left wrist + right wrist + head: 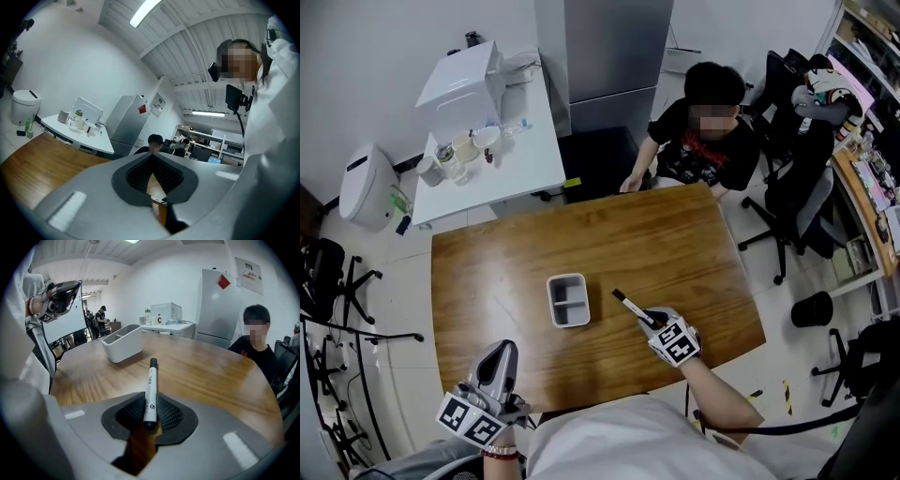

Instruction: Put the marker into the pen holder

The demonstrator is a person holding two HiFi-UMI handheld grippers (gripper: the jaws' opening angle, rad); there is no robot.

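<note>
The black-capped white marker [633, 308] lies between the jaws of my right gripper [649, 319], its cap end pointing towards the far left. In the right gripper view the pads close on the marker [151, 390] near its rear end, so the right gripper [149, 416] is shut on it. The white two-compartment pen holder [568, 324] stands on the wooden table [675, 234], left of the marker and apart from it; its wall [123, 350] shows ahead to the left. My left gripper [499, 354] hovers at the table's near edge, shut [152, 176] and holding nothing.
A person [703, 131] sits at the table's far side. A white side table [516, 159] with an appliance and cups stands at the back left. Office chairs [797, 187] and a black bin [812, 309] are on the right.
</note>
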